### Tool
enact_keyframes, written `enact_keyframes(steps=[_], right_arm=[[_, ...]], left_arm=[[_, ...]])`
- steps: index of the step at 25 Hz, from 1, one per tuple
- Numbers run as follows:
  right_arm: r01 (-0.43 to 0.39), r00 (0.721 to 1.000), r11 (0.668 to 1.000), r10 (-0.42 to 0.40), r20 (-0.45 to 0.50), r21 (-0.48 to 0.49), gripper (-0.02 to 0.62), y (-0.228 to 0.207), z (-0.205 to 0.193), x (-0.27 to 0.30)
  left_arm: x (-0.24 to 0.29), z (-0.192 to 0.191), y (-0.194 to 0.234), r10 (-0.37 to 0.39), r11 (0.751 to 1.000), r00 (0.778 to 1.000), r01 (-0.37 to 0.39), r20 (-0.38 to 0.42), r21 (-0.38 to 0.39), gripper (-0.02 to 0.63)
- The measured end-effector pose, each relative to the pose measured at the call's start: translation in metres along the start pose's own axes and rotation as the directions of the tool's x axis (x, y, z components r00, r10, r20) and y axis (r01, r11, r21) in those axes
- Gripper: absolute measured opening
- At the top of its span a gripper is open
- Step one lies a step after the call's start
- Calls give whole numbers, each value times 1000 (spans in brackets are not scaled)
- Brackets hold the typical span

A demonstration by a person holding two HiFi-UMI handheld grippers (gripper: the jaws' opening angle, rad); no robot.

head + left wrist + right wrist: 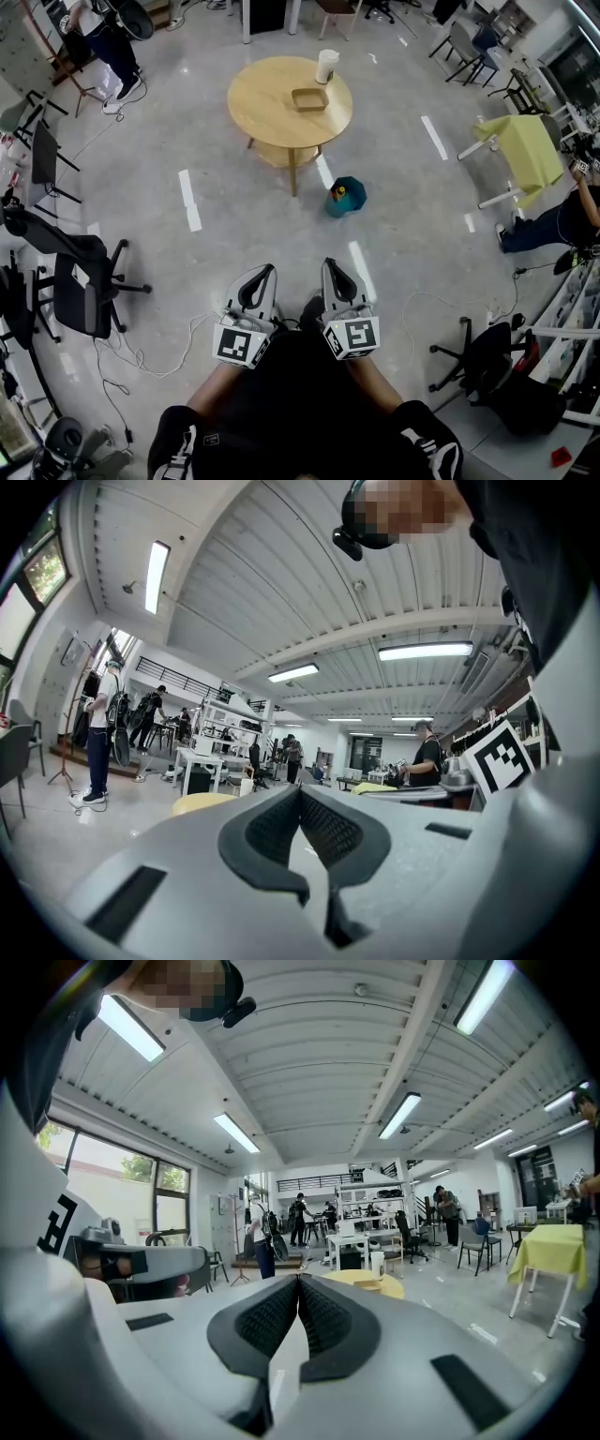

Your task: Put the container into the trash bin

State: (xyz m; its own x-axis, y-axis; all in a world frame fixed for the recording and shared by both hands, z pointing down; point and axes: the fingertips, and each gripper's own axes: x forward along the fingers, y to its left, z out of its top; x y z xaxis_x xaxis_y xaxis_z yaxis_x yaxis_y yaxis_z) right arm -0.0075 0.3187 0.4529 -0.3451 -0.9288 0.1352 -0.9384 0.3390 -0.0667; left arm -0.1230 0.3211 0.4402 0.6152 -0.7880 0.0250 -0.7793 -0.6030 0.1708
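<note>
A round wooden table (281, 117) stands ahead. On it rest a shallow brown container (309, 98) and a tall white cup (326, 66). On the floor in front of the table, to its right, sits a teal trash bin (345, 197). My left gripper (269, 269) and right gripper (328, 263) are held side by side close to my body, well short of the table. Both are shut with nothing between the jaws. In the right gripper view the table (394, 1287) and the cup (377, 1263) show just beyond the shut right gripper (298, 1280). The left gripper (300, 789) hides most of the table (199, 802).
Black office chairs (80, 281) and loose cables (141, 356) are on the left. Another black chair (487, 361) and shelving stand on the right. A yellow-covered table (525, 150) is at the far right. People stand and sit around the room's edges.
</note>
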Motion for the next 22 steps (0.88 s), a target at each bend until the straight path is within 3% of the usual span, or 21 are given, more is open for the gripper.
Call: enact_keyframes(steps=[10,22], right_arm=[[-43,999,999,43,-6,-6,26,-7,-4,53],[-102,995,995,102,-13,-14,26,-90,25,155]], left_arm=[[24,-4,36,49,999,999,-49,-6,-16,9],[146,21,70,99,995,995,-99,9,-3,9]])
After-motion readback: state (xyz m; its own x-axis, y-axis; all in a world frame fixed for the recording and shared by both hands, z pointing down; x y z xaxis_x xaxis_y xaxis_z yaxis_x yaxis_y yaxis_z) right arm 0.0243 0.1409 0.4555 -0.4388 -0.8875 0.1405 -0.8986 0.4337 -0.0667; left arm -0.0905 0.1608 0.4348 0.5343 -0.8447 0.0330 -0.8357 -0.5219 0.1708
